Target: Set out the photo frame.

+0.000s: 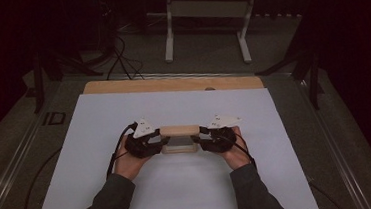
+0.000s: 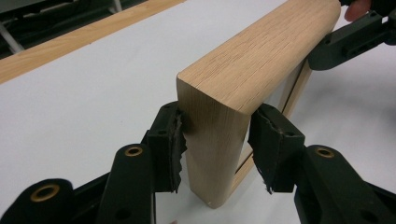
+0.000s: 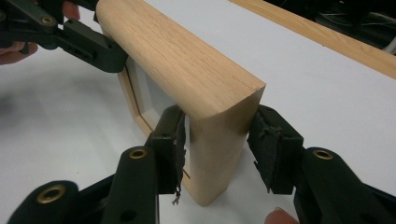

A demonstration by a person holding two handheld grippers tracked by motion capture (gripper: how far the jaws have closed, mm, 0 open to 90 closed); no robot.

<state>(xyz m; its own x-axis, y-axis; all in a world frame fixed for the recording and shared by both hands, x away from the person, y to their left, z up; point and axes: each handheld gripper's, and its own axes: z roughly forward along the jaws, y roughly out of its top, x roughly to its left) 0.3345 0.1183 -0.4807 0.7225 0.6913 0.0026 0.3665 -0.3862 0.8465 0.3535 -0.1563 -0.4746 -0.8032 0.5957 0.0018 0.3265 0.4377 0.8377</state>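
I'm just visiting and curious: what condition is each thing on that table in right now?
Wooden frame: standing upright on the white sheet, one end between each gripper's jaws.
Left hand-held gripper: pads pressing the frame's end post.
Right hand-held gripper: pads against the other end post.

A table (image 1: pixel 172 84) with a light wooden top is standing in a dim room, and a large white sheet (image 1: pixel 101 141) is covering nearly all of it, leaving a strip of bare wood showing along the far edge. A small dark mark (image 1: pixel 210 88) is sitting on that strip. Near the middle of the sheet, a light wooden frame (image 1: pixel 178 137) is standing upright on its edge, its rounded top rail facing up. A person's two hands are resting on the sheet, one at each end of the frame
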